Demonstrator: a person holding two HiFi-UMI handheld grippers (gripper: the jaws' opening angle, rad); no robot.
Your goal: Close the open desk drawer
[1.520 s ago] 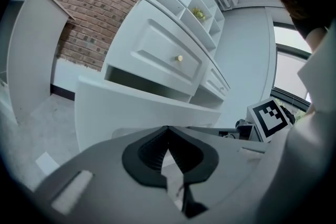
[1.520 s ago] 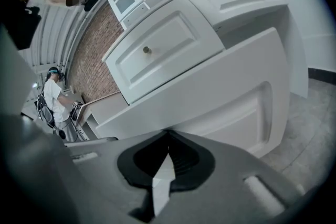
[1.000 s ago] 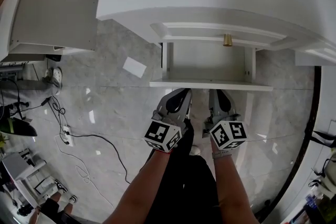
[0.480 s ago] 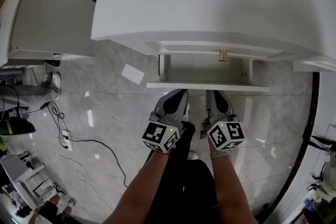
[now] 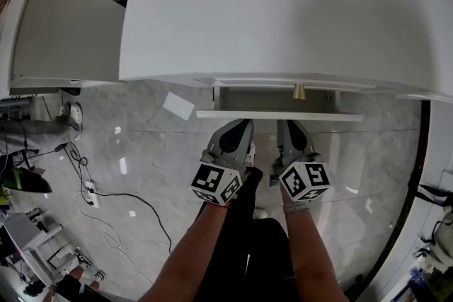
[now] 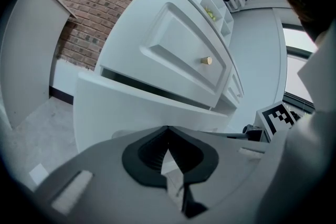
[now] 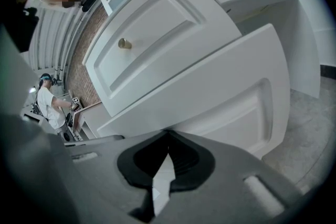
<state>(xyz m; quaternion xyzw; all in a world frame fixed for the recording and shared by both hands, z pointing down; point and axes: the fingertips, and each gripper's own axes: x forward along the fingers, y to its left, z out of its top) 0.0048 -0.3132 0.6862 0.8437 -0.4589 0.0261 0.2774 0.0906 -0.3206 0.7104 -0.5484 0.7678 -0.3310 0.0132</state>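
White drawer (image 5: 279, 114), partly open, both tongs at its front.
Smooth painted desk (image 5: 283, 10); the drawer's panelled front juts from under the top, below a round brass knob (image 5: 299, 90); contents hidden. Left gripper (image 5: 244, 122) and right gripper (image 5: 284, 123): ribbed black jaws pressed together, empty, tips against the front. Glossy marble floor (image 5: 163, 152).

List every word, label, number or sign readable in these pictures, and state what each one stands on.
No readable text in any view.
Left marker cube: black-and-white square pattern only, no letters or digits.
Right marker cube: the same kind of pattern.
Sheet on the floor: looks blank; too small to be sure.
Brass knob: no marking visible.
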